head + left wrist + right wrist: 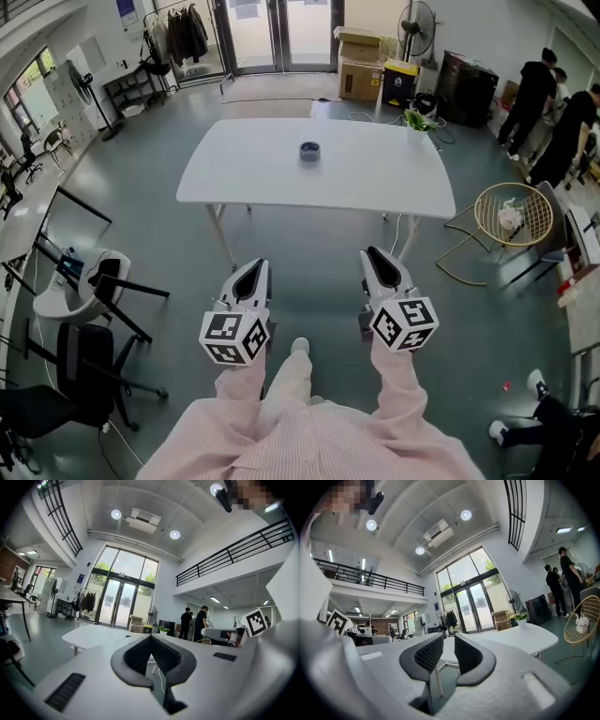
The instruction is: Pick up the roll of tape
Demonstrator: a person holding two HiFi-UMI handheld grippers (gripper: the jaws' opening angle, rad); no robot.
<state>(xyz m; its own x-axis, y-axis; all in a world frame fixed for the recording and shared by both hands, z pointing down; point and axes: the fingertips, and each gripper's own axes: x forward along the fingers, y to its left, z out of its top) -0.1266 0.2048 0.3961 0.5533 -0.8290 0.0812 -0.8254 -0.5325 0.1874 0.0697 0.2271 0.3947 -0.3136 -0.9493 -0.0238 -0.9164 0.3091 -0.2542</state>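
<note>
A white bench [375,178] stands in the middle of a grey floor [141,169], with glass doors [281,33] behind it. To the right of the doors are stacked cardboard boxes [359,70]; any print on them is too small to read, as is the blue sign [81,578] to the left of the doors. A gold wire chair [513,214] sits off the bench's right end, near a group of people in black [567,131]. Both grippers are held level on the near side of the bench, well short of it. Each carries a cube with black-and-white square markers [232,337]. The left gripper [255,266] has its jaws closed, pad tips meeting with nothing between them. The right gripper [375,253] has its jaws slightly apart, with a narrow gap showing only the bench and floor beyond. The roll of tape [309,151] lies flat near the bench's middle, well apart from both grippers.
</note>
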